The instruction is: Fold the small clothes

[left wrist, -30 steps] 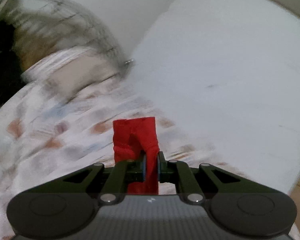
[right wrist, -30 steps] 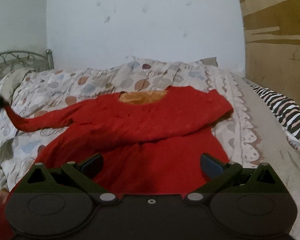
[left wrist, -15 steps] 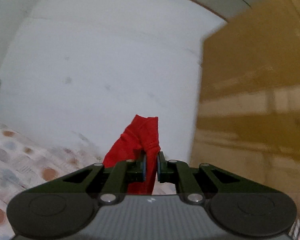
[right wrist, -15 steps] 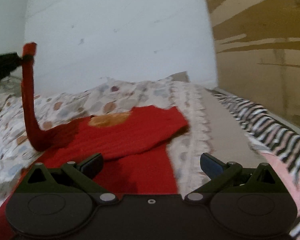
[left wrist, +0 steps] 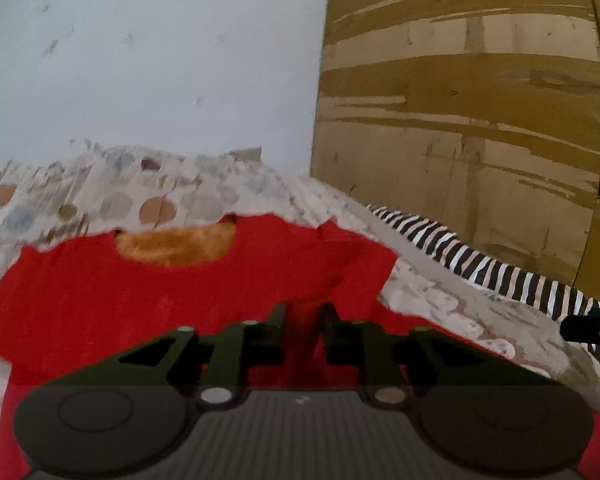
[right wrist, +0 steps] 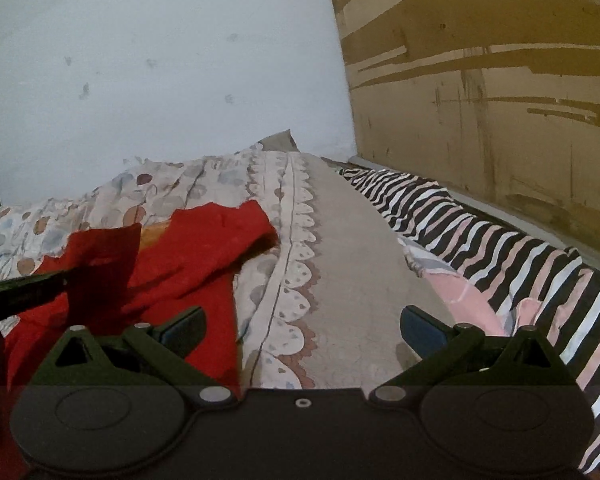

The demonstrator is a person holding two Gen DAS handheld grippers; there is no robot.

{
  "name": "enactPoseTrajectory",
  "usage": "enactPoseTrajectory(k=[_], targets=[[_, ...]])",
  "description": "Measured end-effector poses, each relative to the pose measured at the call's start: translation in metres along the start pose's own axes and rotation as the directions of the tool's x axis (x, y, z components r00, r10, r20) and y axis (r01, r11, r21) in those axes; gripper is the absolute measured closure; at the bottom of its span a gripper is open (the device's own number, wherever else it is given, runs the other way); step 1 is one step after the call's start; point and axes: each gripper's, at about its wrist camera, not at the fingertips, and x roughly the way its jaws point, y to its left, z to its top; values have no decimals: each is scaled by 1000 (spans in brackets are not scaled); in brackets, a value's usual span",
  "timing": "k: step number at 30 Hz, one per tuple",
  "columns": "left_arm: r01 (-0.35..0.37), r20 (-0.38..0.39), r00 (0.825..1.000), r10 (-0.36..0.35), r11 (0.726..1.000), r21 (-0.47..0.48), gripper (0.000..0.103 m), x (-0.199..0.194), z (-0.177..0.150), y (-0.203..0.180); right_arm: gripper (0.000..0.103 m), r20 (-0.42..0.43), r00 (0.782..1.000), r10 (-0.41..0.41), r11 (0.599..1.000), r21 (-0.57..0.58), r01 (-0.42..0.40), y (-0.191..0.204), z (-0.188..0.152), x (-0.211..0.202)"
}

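- The red shirt [left wrist: 148,304] lay spread on the bed, on a spotted blanket [left wrist: 112,196], with its orange neck lining facing up.
- The left tool [left wrist: 303,322] was low over the shirt. Its jaws had just been opening, and a strip of red sleeve sat in the gap between them, no longer pinched.
- The right tool [right wrist: 302,326] was wide open over the blanket [right wrist: 340,280], holding nothing.
- A striped cloth [right wrist: 480,240] lay by the brown board wall [right wrist: 500,100].

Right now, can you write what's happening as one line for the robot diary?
step: folding sleeve across red top | left gripper: jaws just opening, sleeve between them | right gripper: open, empty, over quilt
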Motion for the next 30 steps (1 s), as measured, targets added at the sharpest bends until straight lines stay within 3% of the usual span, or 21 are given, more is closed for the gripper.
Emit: enactPoseTrajectory(k=[1, 3, 9, 11, 13, 16, 18, 20, 22, 25, 30], targets=[[-4, -7, 1000, 4, 1000, -13, 43, -3, -1, 2, 0, -3, 1000, 5, 1000, 3, -5, 2, -1, 1], [-11, -7, 1000, 11, 999, -33, 25, -18, -4, 5, 0, -8, 1000, 19, 1000, 5, -19, 7, -3, 5], [-4, -50, 999, 4, 1000, 1, 16, -45, -3, 8, 0, -29, 996, 83, 997, 1, -83, 27, 0, 19], [-44, -72, 996, 46, 999, 26, 13, -52, -5, 14, 0, -49, 992, 113, 994, -10, -113, 36, 3, 27], [-136, -97, 985, 141, 989, 51, 10, -57, -7, 23, 0, -82, 988, 133, 990, -43, -137, 49, 6, 38], [-320, -102, 939, 327, 944, 79, 3, -60, -11, 47, 0, -124, 982, 146, 981, -113, -160, 72, 12, 56], [-461, -98, 879, 467, 884, 75, 3, -57, -15, 68, 0, -144, 978, 149, 973, -156, -171, 89, 16, 69], [-546, -112, 829, 548, 836, 51, 3, -49, -17, 93, 0, -152, 975, 161, 966, -178, -187, 103, 20, 81], [-595, -128, 794, 594, 803, 36, 3, -40, -16, 118, 0, -155, 972, 178, 962, -178, -205, 114, 21, 93], [-634, -157, 755, 637, 770, 78, 3, -16, -15, 146, 0, -187, 963, 197, 961, -159, -227, 126, 19, 110], [-652, -121, 730, 673, 738, 172, 3, 17, -11, 168, 0, -232, 954, 191, 966, -127, -224, 132, 14, 129]])
